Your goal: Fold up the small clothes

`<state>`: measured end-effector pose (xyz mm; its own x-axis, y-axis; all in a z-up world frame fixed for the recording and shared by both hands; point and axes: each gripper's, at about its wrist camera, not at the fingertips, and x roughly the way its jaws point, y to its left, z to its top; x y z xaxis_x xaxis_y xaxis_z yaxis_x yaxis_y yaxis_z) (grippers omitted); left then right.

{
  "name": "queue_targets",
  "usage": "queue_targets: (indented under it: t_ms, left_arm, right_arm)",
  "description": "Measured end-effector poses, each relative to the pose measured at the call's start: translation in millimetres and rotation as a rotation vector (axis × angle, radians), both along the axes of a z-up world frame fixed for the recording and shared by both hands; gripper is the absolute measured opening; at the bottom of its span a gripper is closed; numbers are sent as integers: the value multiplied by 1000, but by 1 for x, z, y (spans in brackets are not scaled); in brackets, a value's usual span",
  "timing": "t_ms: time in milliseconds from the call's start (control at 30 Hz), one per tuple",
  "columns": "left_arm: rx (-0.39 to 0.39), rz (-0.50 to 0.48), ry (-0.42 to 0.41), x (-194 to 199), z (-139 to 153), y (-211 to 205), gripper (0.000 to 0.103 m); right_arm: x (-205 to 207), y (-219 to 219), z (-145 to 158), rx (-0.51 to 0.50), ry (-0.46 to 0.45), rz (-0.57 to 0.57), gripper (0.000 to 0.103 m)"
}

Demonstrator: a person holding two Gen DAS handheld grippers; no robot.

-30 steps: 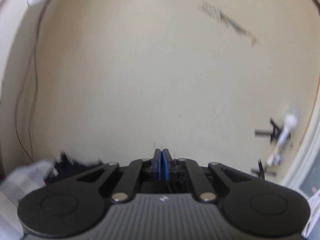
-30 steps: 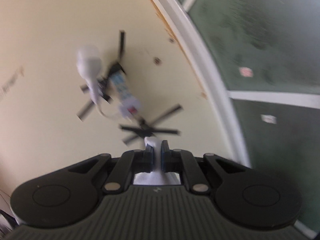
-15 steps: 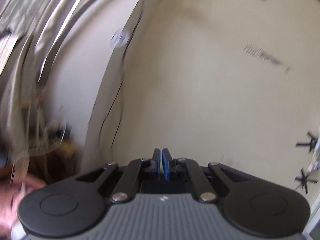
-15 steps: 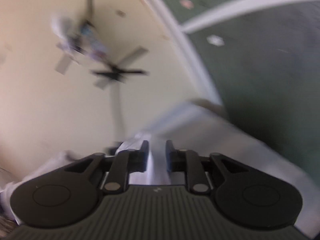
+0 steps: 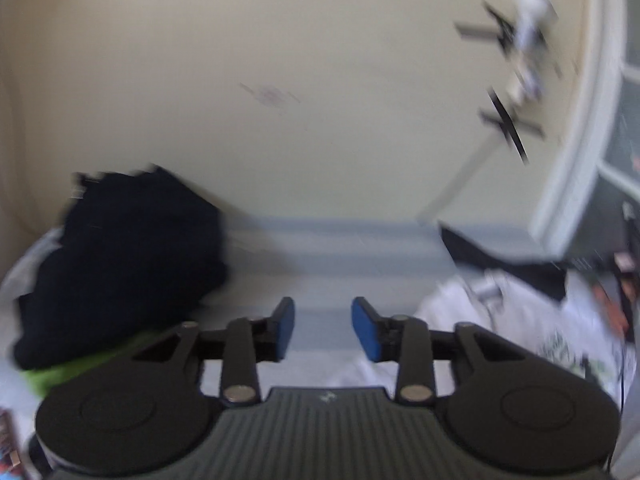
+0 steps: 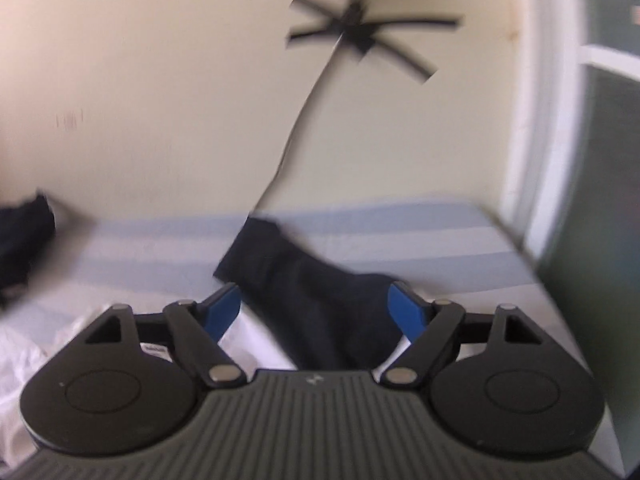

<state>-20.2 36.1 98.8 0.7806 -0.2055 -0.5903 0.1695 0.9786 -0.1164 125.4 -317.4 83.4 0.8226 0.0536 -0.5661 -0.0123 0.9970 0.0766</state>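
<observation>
My left gripper [image 5: 323, 330] is open and empty above a pale blue striped bed sheet [image 5: 340, 248]. A heap of dark navy clothes [image 5: 120, 264] lies to its left, over something green [image 5: 68, 368]. A white garment [image 5: 500, 320] lies to its right with a dark piece [image 5: 500, 258] behind it. My right gripper [image 6: 316, 312] is wide open, its fingers either side of a dark navy garment [image 6: 308, 292] lying on the sheet [image 6: 400, 236]. White cloth [image 6: 24, 352] lies at the lower left there. Both views are blurred.
A cream wall [image 5: 280, 60] rises behind the bed. Black star-shaped fittings and a cord [image 6: 360, 32] hang on it. A white door frame [image 6: 540, 120] and a green surface [image 6: 600, 160] stand at the right. The dark heap [image 6: 20, 236] shows at the right view's left edge.
Both grippers have swung down from the wall and ceiling toward the bed. Both have opened; the right one let go of the white cloth it held.
</observation>
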Motion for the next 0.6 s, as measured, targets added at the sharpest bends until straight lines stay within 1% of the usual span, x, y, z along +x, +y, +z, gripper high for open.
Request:
queue_targets:
  t_ms: [33, 67, 100, 133, 167, 200, 267, 333, 367, 400, 433, 467, 500, 533, 567, 600]
  left_arm:
    - [36, -34, 27, 7, -11, -15, 42]
    - [78, -60, 47, 13, -22, -30, 44]
    - [125, -82, 62, 14, -33, -41, 45]
    - [165, -91, 73, 15, -42, -48, 46]
    - [197, -98, 84, 15, -49, -53, 46]
    - [218, -104, 96, 14, -55, -54, 46]
    - [224, -105, 125, 13, -63, -48, 46]
    - [216, -106, 160, 13, -70, -43, 46]
    - [214, -108, 174, 14, -71, -41, 47]
    - [213, -110, 179, 13, -73, -40, 51]
    - [215, -115, 177, 13, -73, -38, 53]
    - [216, -118, 174, 13, -74, -38, 55]
    - [219, -121, 174, 15, -75, -38, 55]
    - [218, -122, 176, 15, -76, -39, 55]
    - [215, -123, 179, 19, -80, -41, 54]
    - [208, -122, 182, 21, -81, -41, 53]
  right_arm:
    - [19, 8, -11, -31, 62, 27, 83]
    - [32, 14, -22, -81, 106, 38, 79]
    - [39, 18, -35, -138, 142, 55, 53]
    - [41, 18, -47, -182, 172, 77, 32]
    - [40, 12, -50, -153, 176, 97, 8]
    - [37, 3, -47, -109, 158, 72, 7]
    - [25, -36, -28, -34, 60, -59, 7]
    - [8, -90, -12, 74, 0, -213, 7]
    - [2, -108, -8, 69, -13, -285, 8]
    - [-3, -118, -6, 8, -24, -357, 11]
    - [-9, -124, -3, -93, -45, -453, 15]
    - [-13, -126, -1, -196, -70, -563, 38]
    - [-20, -127, 2, -243, -87, -629, 51]
    - [-27, -125, 5, -216, -112, -604, 58]
    - [-33, -118, 9, -153, -137, -521, 58]
    - [-34, -104, 11, -80, -136, -388, 62]
